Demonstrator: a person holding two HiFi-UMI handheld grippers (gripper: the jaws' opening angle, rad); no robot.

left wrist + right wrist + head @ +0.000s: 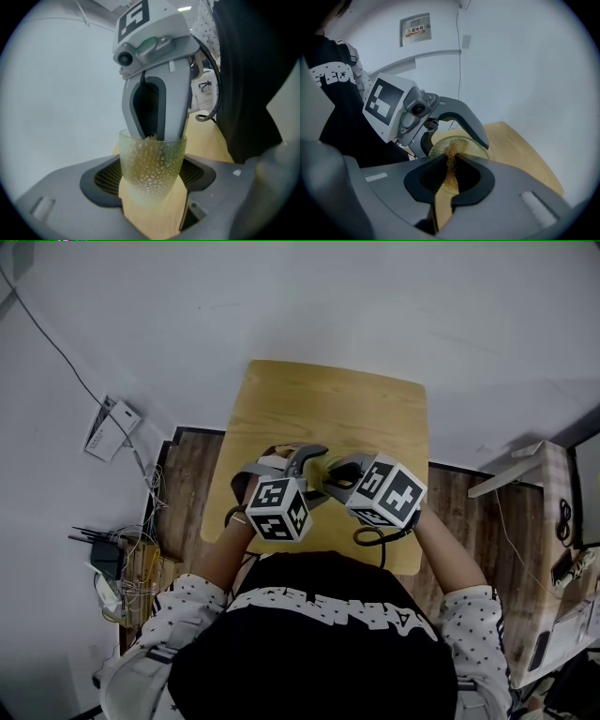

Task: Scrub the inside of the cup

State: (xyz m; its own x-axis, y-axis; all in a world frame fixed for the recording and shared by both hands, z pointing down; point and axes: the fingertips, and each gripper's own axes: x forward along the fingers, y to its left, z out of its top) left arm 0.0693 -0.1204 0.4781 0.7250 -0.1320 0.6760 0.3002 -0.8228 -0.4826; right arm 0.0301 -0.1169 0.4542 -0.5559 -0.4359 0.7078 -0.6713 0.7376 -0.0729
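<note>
A translucent yellow-green cup point(151, 164) with a dimpled wall is clamped between the jaws of my left gripper point(152, 180), mouth turned toward the other gripper. My right gripper point(450, 161) is shut on a golden mesh scrubber point(451, 168) and reaches into the cup point(464, 143). In the left gripper view the right gripper's fingers point(176, 108) dip inside the rim, with a tuft of scrubber point(151, 137) showing between them. From the head view both grippers, left point(314, 460) and right point(336, 474), meet over the near half of the wooden table point(328, 399), and the cup is mostly hidden between them.
The small table stands against a white wall. Dark wood floor point(187, 484) lies to either side. A router point(112, 427) and a tangle of cables point(127, 563) sit at the left. Furniture with clutter point(562, 559) stands at the right.
</note>
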